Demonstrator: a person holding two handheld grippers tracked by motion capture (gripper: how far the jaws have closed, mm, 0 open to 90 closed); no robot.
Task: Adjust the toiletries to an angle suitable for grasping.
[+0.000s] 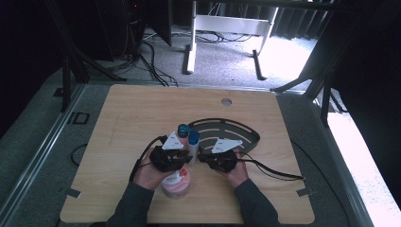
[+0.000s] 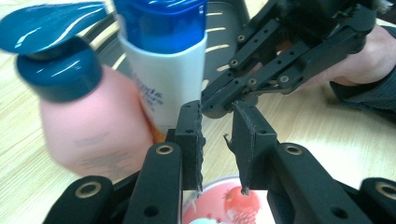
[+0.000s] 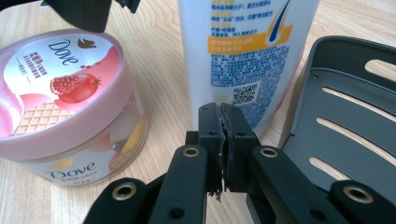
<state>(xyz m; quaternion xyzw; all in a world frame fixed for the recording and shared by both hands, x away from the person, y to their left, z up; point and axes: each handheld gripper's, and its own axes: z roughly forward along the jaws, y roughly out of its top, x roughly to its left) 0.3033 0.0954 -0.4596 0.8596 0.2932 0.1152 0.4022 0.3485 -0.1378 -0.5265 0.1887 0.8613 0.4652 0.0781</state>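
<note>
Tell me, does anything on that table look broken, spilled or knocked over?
Nothing spilled or toppled. The white bottle, pink bottle and pink jar stand upright. Only the pads on the right gripper look frayed at their edges.

Along my left claw (image 2: 217, 135) I see its two black jaws standing a little apart with nothing between them. Below them, at the bottom edge, sits the lid of a pink jar (image 2: 224, 205) with a red fruit printed on it. Just ahead and to the left stands a white tube (image 2: 166, 79) with a blue cap, and touching its left side a blurred pink bottle (image 2: 88, 130) with a dark blue pump top. Beyond the tube lies a dark slotted rack (image 2: 219, 28) on the wooden bench (image 2: 322, 126). From the upper right the other claw (image 2: 210, 108) reaches in, held by a hand (image 2: 359, 65), its tip close beside the tube's lower end; whether it touches I cannot tell.
</note>
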